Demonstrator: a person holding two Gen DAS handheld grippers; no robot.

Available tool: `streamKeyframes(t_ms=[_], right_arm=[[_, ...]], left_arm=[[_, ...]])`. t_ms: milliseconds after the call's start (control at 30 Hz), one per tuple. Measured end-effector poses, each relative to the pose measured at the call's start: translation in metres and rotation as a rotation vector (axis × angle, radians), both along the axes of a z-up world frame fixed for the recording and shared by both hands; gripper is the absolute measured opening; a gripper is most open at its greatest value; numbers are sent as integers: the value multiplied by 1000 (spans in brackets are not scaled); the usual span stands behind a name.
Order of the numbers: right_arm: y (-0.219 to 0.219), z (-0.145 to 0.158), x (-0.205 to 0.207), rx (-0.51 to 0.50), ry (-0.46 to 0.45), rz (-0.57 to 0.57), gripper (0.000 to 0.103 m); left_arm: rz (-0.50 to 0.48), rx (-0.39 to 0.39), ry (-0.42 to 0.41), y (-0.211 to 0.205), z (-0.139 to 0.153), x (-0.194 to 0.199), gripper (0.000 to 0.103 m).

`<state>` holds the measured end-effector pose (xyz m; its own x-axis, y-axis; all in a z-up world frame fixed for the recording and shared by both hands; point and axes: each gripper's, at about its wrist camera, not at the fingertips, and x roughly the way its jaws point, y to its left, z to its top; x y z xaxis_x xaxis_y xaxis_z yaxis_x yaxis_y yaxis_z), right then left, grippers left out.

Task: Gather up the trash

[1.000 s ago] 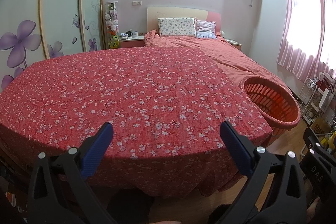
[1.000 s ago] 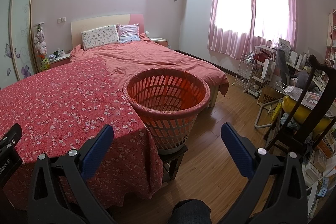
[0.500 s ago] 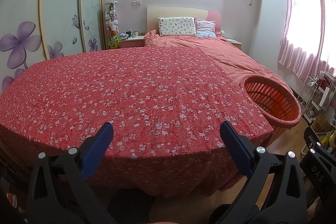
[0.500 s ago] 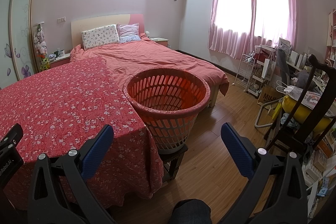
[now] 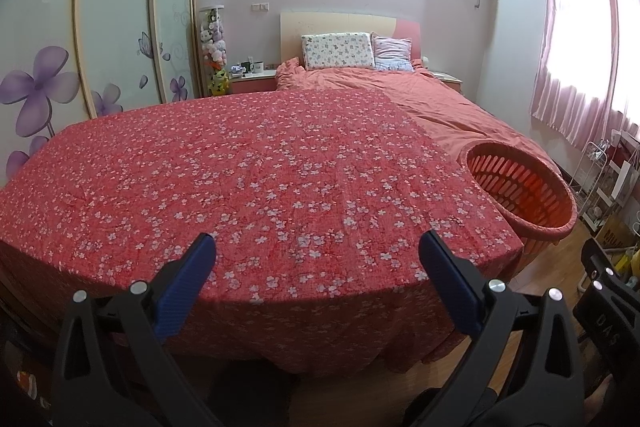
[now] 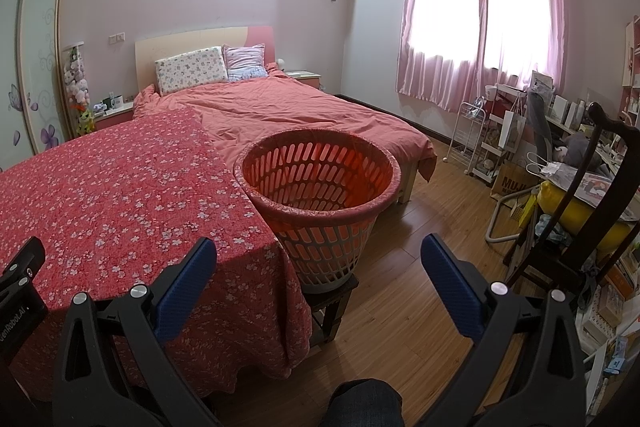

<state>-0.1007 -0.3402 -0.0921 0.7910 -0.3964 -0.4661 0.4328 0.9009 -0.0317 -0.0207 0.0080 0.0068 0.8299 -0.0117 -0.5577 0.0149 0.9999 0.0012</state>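
An orange slotted basket [image 6: 320, 187] stands on a small dark stool [image 6: 332, 303] at the right edge of the red floral cloth [image 6: 120, 187]; the left wrist view shows the basket [image 5: 520, 187] at far right. I see no trash on the cloth [image 5: 260, 179] or inside the basket. My left gripper [image 5: 316, 259] hangs open over the cloth's near edge, nothing between its blue pads. My right gripper [image 6: 318, 259] is open too, just in front of the basket and above the floor.
A bed [image 6: 300, 111] with a pink duvet and two pillows lies behind the cloth. Wooden floor [image 6: 420, 267] runs to the right, with a white cart [image 6: 472, 135], a dark chair [image 6: 592, 207] and clutter. Wardrobe doors [image 5: 112, 27] stand at left. A person's knee [image 6: 364, 403] shows at the bottom.
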Motion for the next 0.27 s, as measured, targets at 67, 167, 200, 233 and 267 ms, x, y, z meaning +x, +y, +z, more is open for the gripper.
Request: streamKeyframes(t_ms=[67,167,200,233,267], right_arm=[[0,0,0,0,0,0,101],[0,0,0,0,1,0,101],[-1,0,0,0,0,0,101],[0,1,0,0,0,-1,101],[-1,0,0,0,0,-1,101]], left_arm=[[-1,-1,2,0,0,0,99],[0,-1,7,0,0,1,99],[0,-1,8,0,0,1,99],[0,0,7,0,0,1,99],[-1,1,6,0,0,1,99]])
